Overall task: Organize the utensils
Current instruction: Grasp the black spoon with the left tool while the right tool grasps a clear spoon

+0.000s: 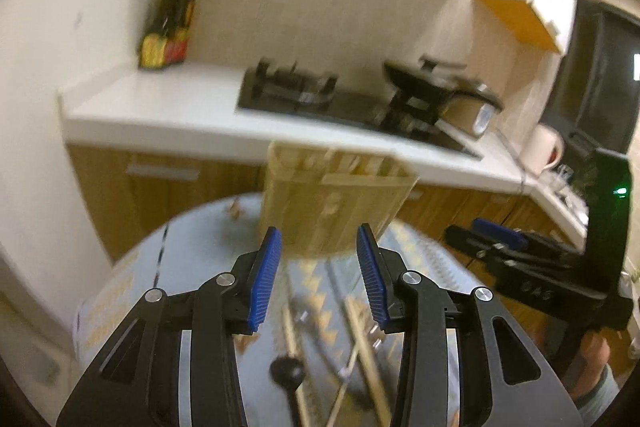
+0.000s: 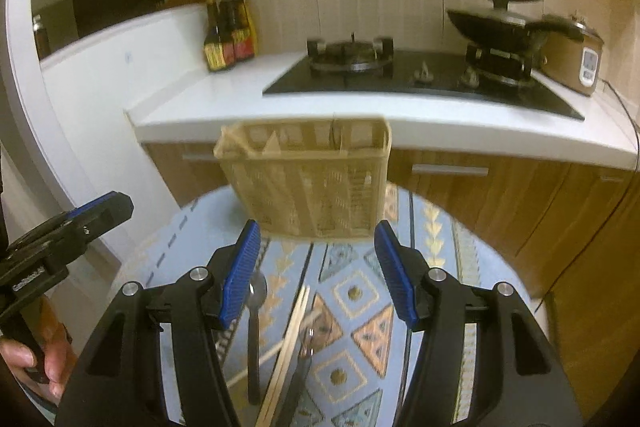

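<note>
A beige slatted utensil holder [image 2: 308,179] stands at the far edge of a round table with a blue patterned cloth [image 2: 360,291]; it also shows in the left wrist view [image 1: 332,199]. On the cloth lie a dark-handled spoon [image 2: 254,323], wooden chopsticks [image 2: 288,347] and another dark utensil [image 2: 300,367]. In the left wrist view the chopsticks [image 1: 368,343] and a black spoon [image 1: 286,371] lie below my fingers. My left gripper [image 1: 318,259] is open and empty above them. My right gripper [image 2: 316,259] is open and empty, over the utensils, short of the holder.
Behind the table runs a white kitchen counter [image 2: 224,99] with a black gas hob [image 2: 420,75], a lidded pan [image 2: 492,23], a rice cooker [image 2: 576,55] and sauce bottles [image 2: 228,35]. Wooden cabinets stand below it. A white fridge [image 1: 48,107] is at the left.
</note>
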`<state>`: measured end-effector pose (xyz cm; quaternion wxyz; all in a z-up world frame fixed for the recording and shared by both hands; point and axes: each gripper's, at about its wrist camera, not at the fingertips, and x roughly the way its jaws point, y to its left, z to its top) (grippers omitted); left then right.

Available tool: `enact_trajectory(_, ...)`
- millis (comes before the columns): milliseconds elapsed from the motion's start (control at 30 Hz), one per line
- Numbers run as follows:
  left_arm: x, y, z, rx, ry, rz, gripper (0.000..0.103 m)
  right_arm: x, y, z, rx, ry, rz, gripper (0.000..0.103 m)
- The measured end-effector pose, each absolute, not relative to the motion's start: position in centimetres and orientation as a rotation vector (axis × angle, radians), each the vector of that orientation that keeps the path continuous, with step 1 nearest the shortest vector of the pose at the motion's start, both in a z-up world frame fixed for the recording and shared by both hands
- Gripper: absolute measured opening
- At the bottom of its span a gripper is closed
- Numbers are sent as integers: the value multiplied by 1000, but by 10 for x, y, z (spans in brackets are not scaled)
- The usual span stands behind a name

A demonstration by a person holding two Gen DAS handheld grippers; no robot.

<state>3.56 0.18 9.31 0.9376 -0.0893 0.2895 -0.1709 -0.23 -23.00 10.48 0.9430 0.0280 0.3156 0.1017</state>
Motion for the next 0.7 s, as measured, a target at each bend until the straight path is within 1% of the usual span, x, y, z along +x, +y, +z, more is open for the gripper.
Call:
enact_trajectory(233,51,17,44,-221,775,-355,38,3,-224,59,49,790,207,56)
enact_trajectory(433,71,25,-1,-320,962,-407,38,7,-220,32,61,900,235,56)
enact_trajectory(700,72,4,-33,-138,1095,-479,38,27,-210,15,145,1013,321,56)
